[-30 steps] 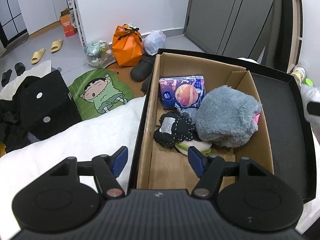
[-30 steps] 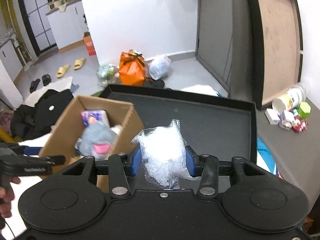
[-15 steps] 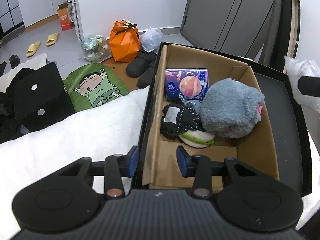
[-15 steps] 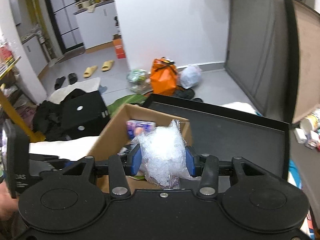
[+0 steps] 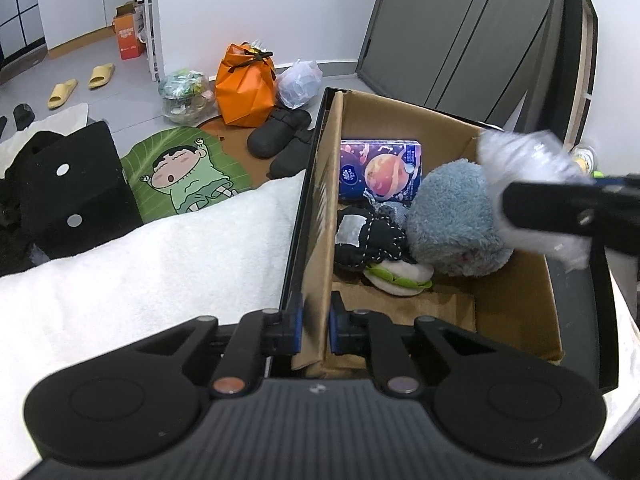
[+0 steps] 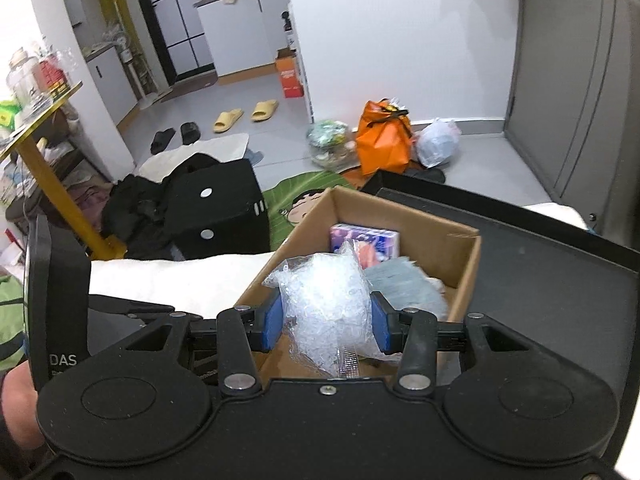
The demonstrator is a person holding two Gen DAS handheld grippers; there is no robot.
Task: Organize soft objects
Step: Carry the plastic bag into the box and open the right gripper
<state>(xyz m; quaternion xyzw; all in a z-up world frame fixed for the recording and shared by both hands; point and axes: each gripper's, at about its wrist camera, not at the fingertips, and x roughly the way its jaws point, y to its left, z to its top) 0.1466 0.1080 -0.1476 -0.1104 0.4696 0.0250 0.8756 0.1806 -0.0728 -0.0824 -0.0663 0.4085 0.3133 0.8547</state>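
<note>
The right hand-held gripper (image 6: 326,326) is pinching a crinkly clear plastic bag (image 6: 326,306) across its middle, just ahead over the cardboard box (image 6: 466,272), likely light, squashy and slippery, while the left hand-held gripper (image 5: 314,330) is clamping the box's near wall.

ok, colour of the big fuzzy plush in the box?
Grey-blue plush, with a bit of pink underneath; clearest in the left wrist view.

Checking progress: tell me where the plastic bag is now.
Clamped in the right gripper, the plastic bag hangs above the box, over its grey plush.
</note>
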